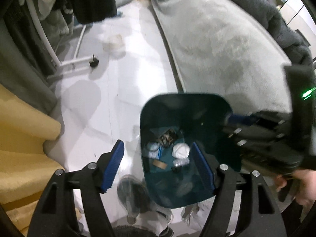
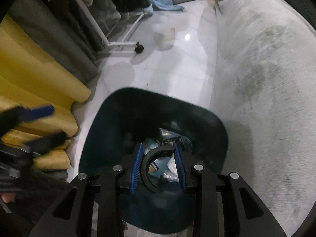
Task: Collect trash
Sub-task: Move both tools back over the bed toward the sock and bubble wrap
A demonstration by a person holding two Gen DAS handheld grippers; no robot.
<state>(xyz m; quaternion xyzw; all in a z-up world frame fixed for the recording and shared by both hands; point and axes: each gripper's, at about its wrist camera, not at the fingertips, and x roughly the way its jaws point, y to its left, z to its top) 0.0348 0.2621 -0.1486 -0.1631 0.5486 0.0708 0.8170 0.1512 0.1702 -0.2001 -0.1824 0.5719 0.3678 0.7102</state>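
Observation:
A dark teal trash bin point(image 1: 183, 102) stands on the white floor and holds several scraps, among them a crumpled white wad point(image 1: 180, 150). My left gripper point(image 1: 158, 162) is open and empty above the bin's near left rim. My right gripper point(image 2: 159, 159) is over the bin point(image 2: 122, 106) and is shut on a black curved plastic ring point(image 2: 147, 166) held between its blue pads. In the left wrist view the right gripper point(image 1: 239, 119) shows at the bin's right rim. In the right wrist view the left gripper point(image 2: 37, 118) is blurred at the left.
A grey sofa point(image 1: 217, 45) runs along the right. Yellow cushions point(image 2: 39, 75) and a grey curtain are at the left. A white clothes rack with a castor point(image 1: 93, 62) stands further back. My shoes point(image 1: 134, 193) are below the bin.

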